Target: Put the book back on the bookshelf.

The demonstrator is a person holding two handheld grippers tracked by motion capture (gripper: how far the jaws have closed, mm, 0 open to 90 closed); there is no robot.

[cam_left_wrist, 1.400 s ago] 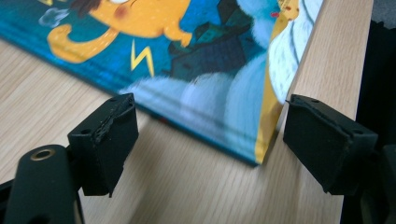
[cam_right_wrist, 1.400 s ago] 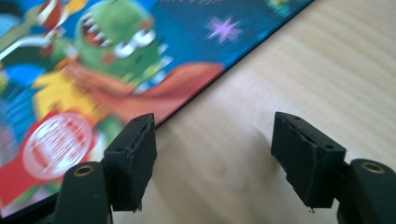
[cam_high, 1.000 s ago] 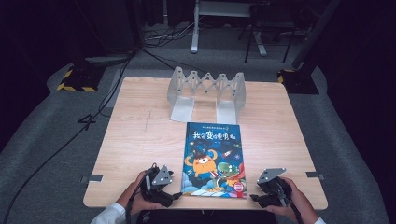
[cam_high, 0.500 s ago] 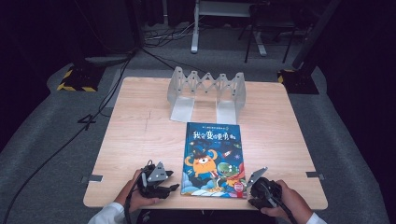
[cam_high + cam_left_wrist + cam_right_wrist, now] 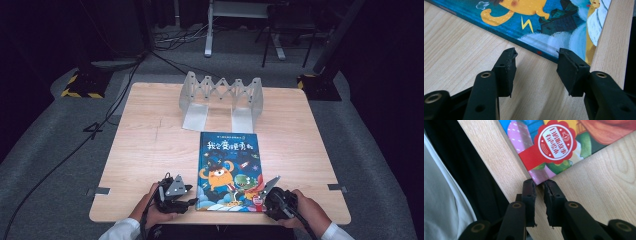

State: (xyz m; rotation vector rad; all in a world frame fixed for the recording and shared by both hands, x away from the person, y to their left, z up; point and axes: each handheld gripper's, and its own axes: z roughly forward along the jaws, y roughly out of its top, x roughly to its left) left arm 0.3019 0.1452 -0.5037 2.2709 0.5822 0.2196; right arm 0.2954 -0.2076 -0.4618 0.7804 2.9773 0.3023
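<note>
Picture book [image 5: 228, 171] is lying flat, cover up, on the near half of the wooden table [image 5: 145, 150], its near edge close to the table's front edge, and both hand-held grippers are working at its two near corners. Going left to right: the left gripper [image 5: 186, 196] is resting low beside the book's near left corner, jaws standing part-way apart with nothing between them — they have just been closing. In the left gripper view the book's spine edge [image 5: 524, 45] is lying just past the fingertips [image 5: 509, 60], not yet touched. Farther right, the right gripper [image 5: 270, 186] is sitting at the near right corner, jaws having just closed to a narrow slit; in the right gripper view the corner of the cover [image 5: 537, 178] is poking into the gap between the pads, so it is likely pinching that corner, though how deep the bite goes is hard to tell.

Judging from this, the step in hand is getting a grip on the book to lift it, perhaps toward the folding book rack [image 5: 222, 97] at the far side. Doing it well means sliding the left jaws level onto the edge so one pad goes under — not scraping the cover — and keeping the right pinch firm.
</note>
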